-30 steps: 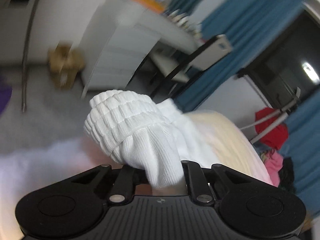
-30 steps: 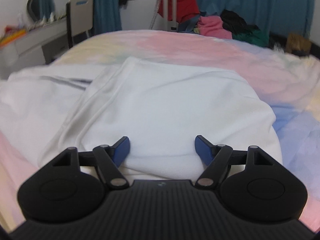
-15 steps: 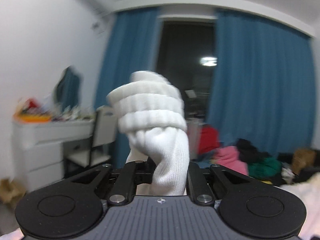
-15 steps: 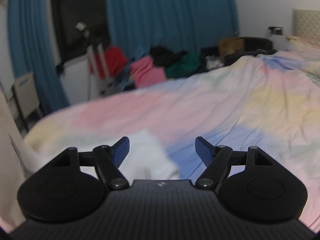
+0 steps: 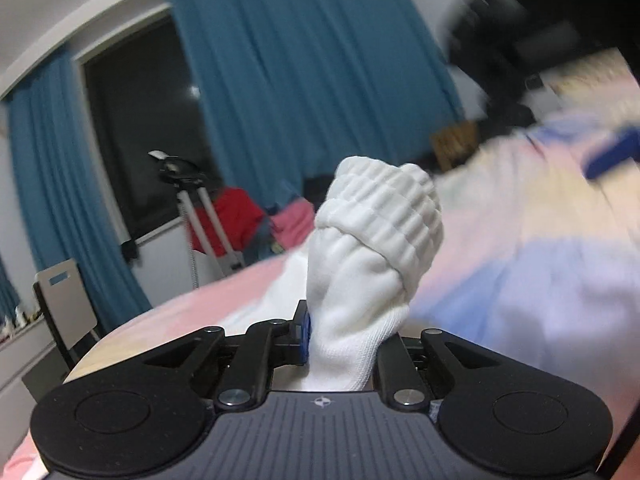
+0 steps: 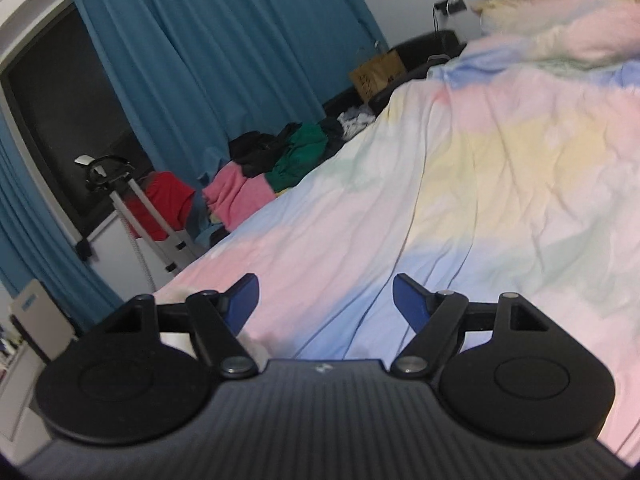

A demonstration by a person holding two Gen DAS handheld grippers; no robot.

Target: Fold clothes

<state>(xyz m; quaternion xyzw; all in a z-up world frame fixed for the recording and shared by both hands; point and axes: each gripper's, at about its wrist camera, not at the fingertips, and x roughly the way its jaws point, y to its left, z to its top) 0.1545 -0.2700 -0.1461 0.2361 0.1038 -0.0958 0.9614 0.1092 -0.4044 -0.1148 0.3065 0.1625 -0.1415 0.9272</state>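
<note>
1. Clearly mid-carry, judging by the blur: left claw [image 5: 342, 344] clenched on the white ribbed-knit cuff of a garment [image 5: 376, 236], bunched into a fist-like knob standing up above the fingers, off the bed.
2. More white cloth trailing behind the cuff down toward the pastel pink, blue and yellow bedsheet [image 5: 520, 256]; cannot tell how much of the garment lies there, or whether folded or loose.
3. Right claw [image 6: 326, 300] released, blue-padded fingers [image 6: 242, 300] spread wide with nothing between them, hovering low over the same sheet [image 6: 480, 184].
4. A sliver of white fabric [image 6: 176, 294] peeking behind the right claw's left finger; too little showing to say more.
5. Step in hand, as a judgement: either lifting the sleeve to lay it across the body, or shifting a garment already partly folded. Fits both.
6. Next move calls for a second hold from the free claw and flat, clear bed beneath.
7. Containers: none in sight. Only a loose heap of pink, green, black and red clothes [image 6: 272, 172] by the blue curtains [image 6: 224, 60], in no basket.
</note>
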